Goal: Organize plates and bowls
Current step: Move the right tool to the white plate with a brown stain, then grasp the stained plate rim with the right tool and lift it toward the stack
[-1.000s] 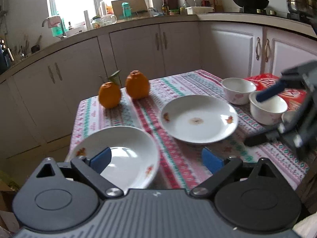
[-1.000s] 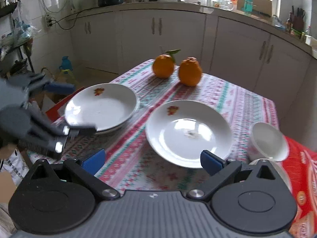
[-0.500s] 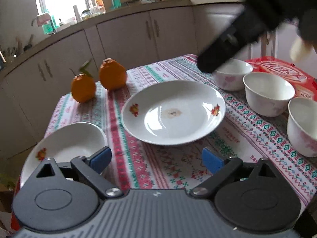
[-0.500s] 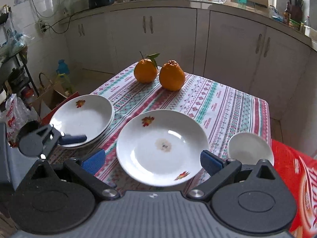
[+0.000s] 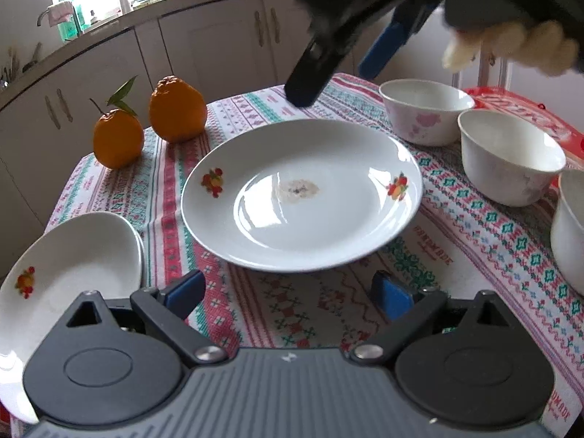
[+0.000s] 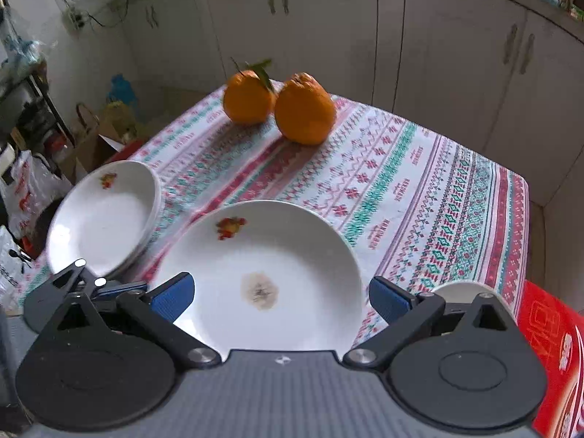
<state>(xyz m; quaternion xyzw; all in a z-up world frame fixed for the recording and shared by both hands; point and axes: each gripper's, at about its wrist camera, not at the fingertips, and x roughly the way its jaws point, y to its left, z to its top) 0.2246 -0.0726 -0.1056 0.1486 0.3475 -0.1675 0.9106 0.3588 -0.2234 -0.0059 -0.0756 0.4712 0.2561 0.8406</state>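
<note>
White bowls (image 5: pixel 507 157) show only in left view; both claws wide, right claw (image 6: pixel 281 297) over stained plate (image 6: pixel 262 277).

left tool (image 5: pixel 288 294): black linkages | blue pads | silver screws | ribbed grey housing

In the left wrist view, the plate (image 5: pixel 301 197) lies at the centre of the frame on the cloth-covered counter (image 5: pixel 456 226). The stacked plates (image 5: pixel 69 273) sit at the lower left, apart from it. Two oranges (image 5: pixel 153 124) stand in the upper left, behind both. Three bowls run down the right side: the far bowl (image 5: pixel 425 111) at upper right, the middle bowl (image 5: pixel 509 157) before it, the near bowl (image 5: pixel 569 233) at the right edge. The right tongs (image 5: pixel 337 65) hang above the plate's far rim, at the top of the frame. In the right wrist view, the left tongs (image 6: pixel 109 288) show at the lower left, just before the stacked plates.
</note>
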